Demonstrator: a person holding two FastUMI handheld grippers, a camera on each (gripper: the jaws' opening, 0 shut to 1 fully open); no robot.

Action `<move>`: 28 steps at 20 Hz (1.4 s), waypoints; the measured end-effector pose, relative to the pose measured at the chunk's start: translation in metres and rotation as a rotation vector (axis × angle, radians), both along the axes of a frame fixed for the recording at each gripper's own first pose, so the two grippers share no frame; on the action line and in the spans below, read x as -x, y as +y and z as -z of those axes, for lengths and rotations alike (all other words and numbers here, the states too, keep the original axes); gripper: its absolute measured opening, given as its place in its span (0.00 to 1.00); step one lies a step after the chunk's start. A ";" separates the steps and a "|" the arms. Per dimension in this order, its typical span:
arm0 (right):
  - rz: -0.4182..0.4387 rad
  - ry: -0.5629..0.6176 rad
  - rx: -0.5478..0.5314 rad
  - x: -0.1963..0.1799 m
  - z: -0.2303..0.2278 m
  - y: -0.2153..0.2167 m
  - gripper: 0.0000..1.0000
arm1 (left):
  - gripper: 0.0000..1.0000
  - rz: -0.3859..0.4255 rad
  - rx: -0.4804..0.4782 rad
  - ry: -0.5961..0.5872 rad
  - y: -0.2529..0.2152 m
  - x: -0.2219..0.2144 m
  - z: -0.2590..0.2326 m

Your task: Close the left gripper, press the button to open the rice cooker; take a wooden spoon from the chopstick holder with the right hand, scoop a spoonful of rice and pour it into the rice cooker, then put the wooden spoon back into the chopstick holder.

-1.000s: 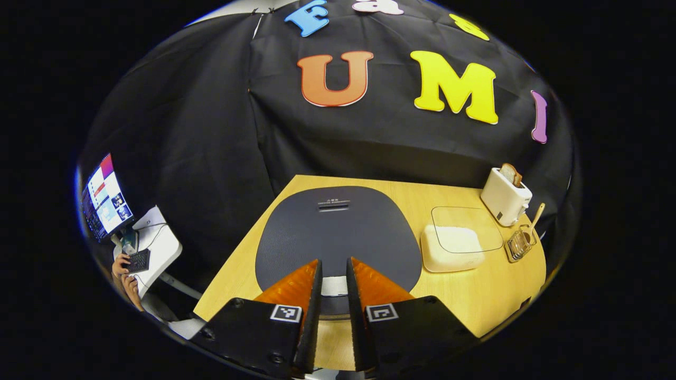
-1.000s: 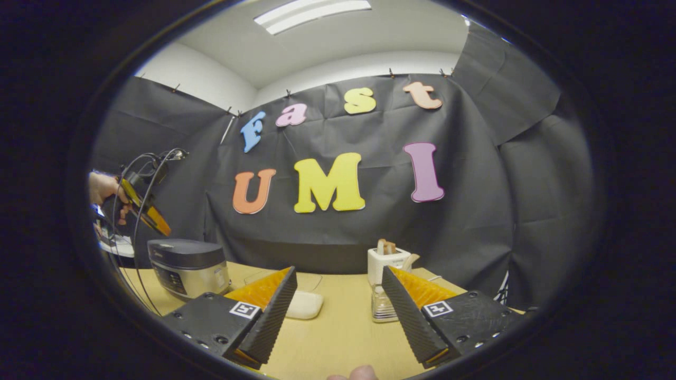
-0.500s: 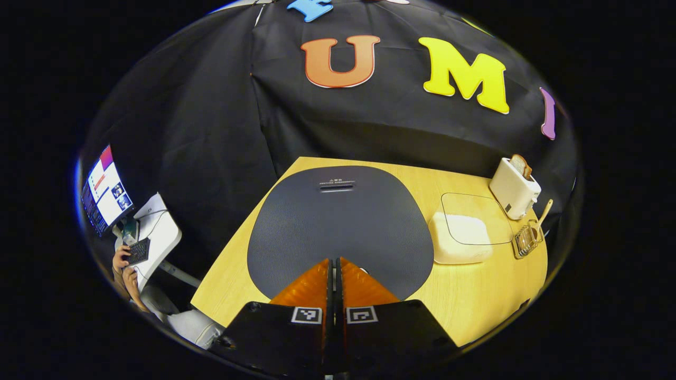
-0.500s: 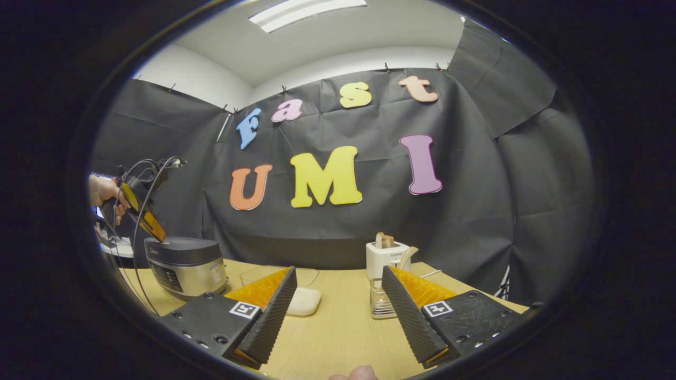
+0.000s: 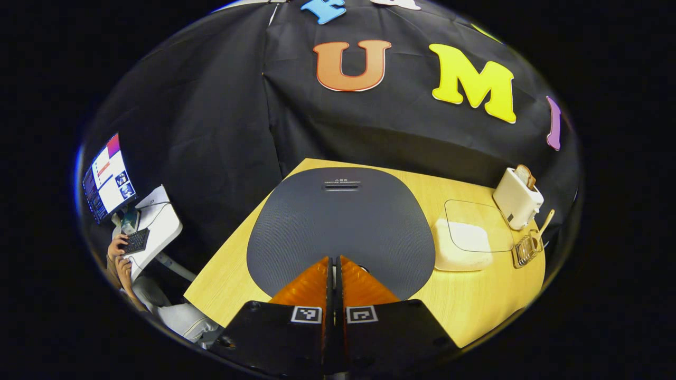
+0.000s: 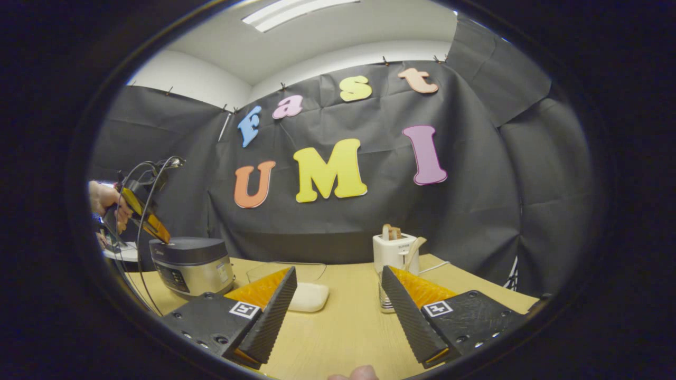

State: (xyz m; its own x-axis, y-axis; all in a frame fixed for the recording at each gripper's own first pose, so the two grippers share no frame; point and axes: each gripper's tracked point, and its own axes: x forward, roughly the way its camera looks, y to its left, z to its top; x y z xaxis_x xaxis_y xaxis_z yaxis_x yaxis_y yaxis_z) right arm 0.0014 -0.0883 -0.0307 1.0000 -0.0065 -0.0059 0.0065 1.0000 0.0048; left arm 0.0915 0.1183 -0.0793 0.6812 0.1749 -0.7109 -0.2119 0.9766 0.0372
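At the far left of the left gripper view a person's hand (image 5: pixel 117 247) rests by a keyboard on a small white desk (image 5: pixel 158 227), with a lit monitor (image 5: pixel 105 179) above it. On the wooden surface (image 5: pixel 478 295) the rice cooker (image 5: pixel 340 227) sits at the left end, its dark lid down. The left tongs (image 5: pixel 334 259) are clenched – fingers pressed flat together with nothing between them – and their tips are over the near edge of the lid; whether they touch it cannot be told. In the right gripper view the same tongs come down at a slant onto the near-left corner of the cooker lid, held by a hand (image 6: pixel 103 199).

Right of the cooker lies a white container of rice (image 5: pixel 459 245) with a clear lid (image 5: pixel 478 226) resting partly across it. Farther right stands the wire chopstick holder (image 5: pixel 525 249) with the wooden spoon (image 5: pixel 544 224) upright in it, and just behind it a white toaster (image 5: pixel 517 198) with bread in its slot.

The right tongs (image 6: pixel 338 278) are released – fingers spread wide, empty, hanging above the near surface, well short of the holder.
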 end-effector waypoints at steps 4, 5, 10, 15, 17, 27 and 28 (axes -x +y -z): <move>0.033 -0.027 0.004 0.008 -0.015 -0.014 0.92 | 0.07 0.040 -0.018 -0.102 -0.009 -0.009 -0.025; 0.040 -0.030 0.002 0.009 -0.017 -0.016 0.92 | 0.11 0.051 -0.030 -0.142 -0.010 -0.013 -0.038; 0.056 -0.038 0.017 0.014 -0.026 -0.020 0.92 | 1.00 0.082 -0.088 -0.402 -0.021 -0.026 -0.115; 0.069 -0.042 0.043 0.015 -0.034 -0.029 0.96 | 1.00 0.126 -0.080 -0.478 -0.032 -0.007 -0.128; 0.075 -0.034 0.041 0.011 -0.034 -0.035 0.96 | 1.00 0.156 -0.088 -0.517 -0.043 0.001 -0.126; 0.140 0.050 0.039 -0.019 -0.032 -0.088 0.96 | 1.00 0.222 -0.114 -0.661 -0.090 0.039 -0.093; 0.130 0.073 0.028 -0.026 -0.028 -0.090 0.96 | 1.00 0.225 -0.120 -0.665 -0.093 0.042 -0.089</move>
